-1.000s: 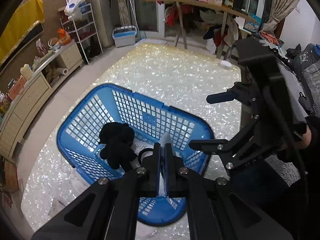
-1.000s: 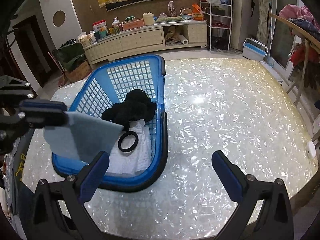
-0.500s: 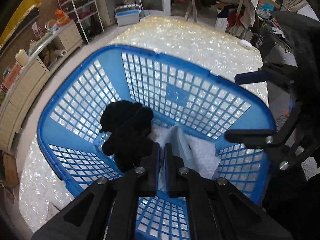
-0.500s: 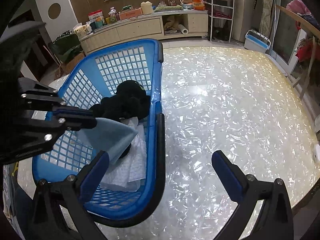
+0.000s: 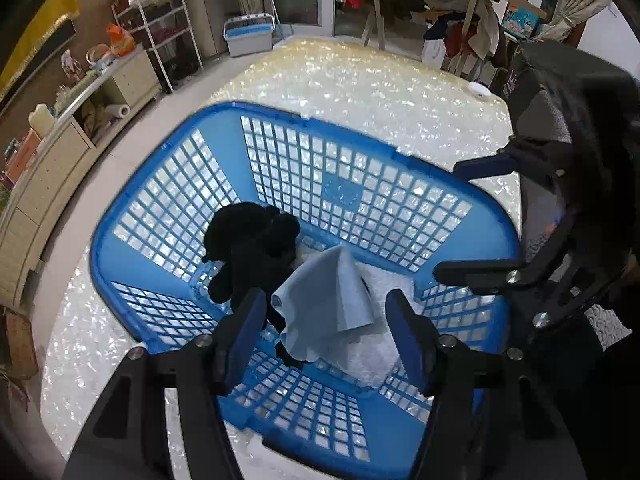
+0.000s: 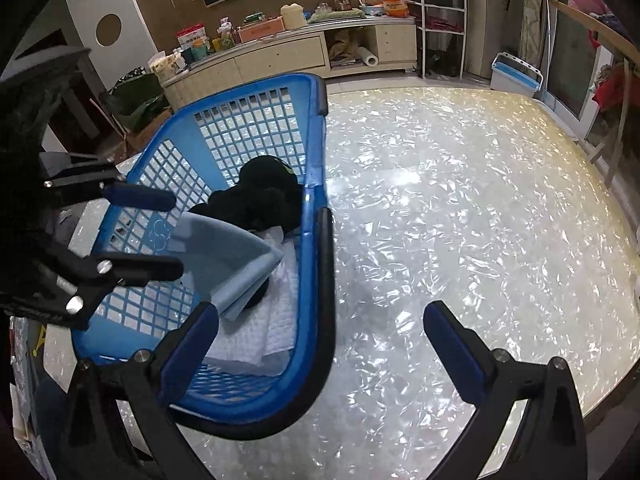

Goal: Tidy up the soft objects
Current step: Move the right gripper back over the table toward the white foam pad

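Item 1: light blue cloth (image 5: pixel 332 304), lying tented inside the blue basket (image 5: pixel 304 120), over the white towel (image 5: pixel 376 356) and just beside the black plush (image 5: pixel 248 248). Your left gripper (image 5: pixel 326 320) hangs above it with jaws spread, grasping nothing. Your right gripper (image 6: pixel 320 344) is likewise spread and empty, over the near basket rim. Step in hand: release into the basket, seemingly complete. Next, lift clear and seek another soft item. Only the right view shows the table (image 6: pixel 480 200) to the right, with no soft item visible.
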`<state>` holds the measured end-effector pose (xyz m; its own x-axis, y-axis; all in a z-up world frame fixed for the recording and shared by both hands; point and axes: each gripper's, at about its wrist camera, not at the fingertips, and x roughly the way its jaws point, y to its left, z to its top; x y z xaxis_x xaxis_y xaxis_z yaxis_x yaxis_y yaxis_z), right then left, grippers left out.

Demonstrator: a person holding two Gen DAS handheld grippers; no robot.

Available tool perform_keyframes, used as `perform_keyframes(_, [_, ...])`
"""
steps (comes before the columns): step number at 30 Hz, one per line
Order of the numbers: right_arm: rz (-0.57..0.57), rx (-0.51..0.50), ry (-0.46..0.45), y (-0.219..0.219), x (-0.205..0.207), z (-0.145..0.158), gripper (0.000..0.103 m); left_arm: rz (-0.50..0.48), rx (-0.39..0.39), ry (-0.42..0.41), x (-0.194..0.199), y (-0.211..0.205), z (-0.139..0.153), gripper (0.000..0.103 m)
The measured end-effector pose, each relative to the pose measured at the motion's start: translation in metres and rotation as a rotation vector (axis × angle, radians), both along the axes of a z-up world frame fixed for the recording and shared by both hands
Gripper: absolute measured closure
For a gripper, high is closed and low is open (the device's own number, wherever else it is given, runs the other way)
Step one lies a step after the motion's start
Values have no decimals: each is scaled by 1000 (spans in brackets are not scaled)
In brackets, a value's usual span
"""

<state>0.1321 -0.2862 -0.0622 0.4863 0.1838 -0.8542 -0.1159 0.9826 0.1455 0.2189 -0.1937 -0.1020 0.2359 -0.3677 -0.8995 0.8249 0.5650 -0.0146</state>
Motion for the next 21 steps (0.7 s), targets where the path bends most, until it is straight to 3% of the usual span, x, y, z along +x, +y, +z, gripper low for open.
perform_keyframes(6, [16,18,-19,6,-6,10,0,23,-11,-55,-18,5,24,25])
perform_keyframes(14, [38,41,-34,13,-20,23,0,95,-2,-128,-50,12,36,15])
perform_keyframes(18, [51,45,-41,16,-29,28,0,161,-32,-125,-61,21,39,0])
perform_keyframes(21, [58,46,-43,19,-35,31,0,211,-27,-142,-70,26,40,0])
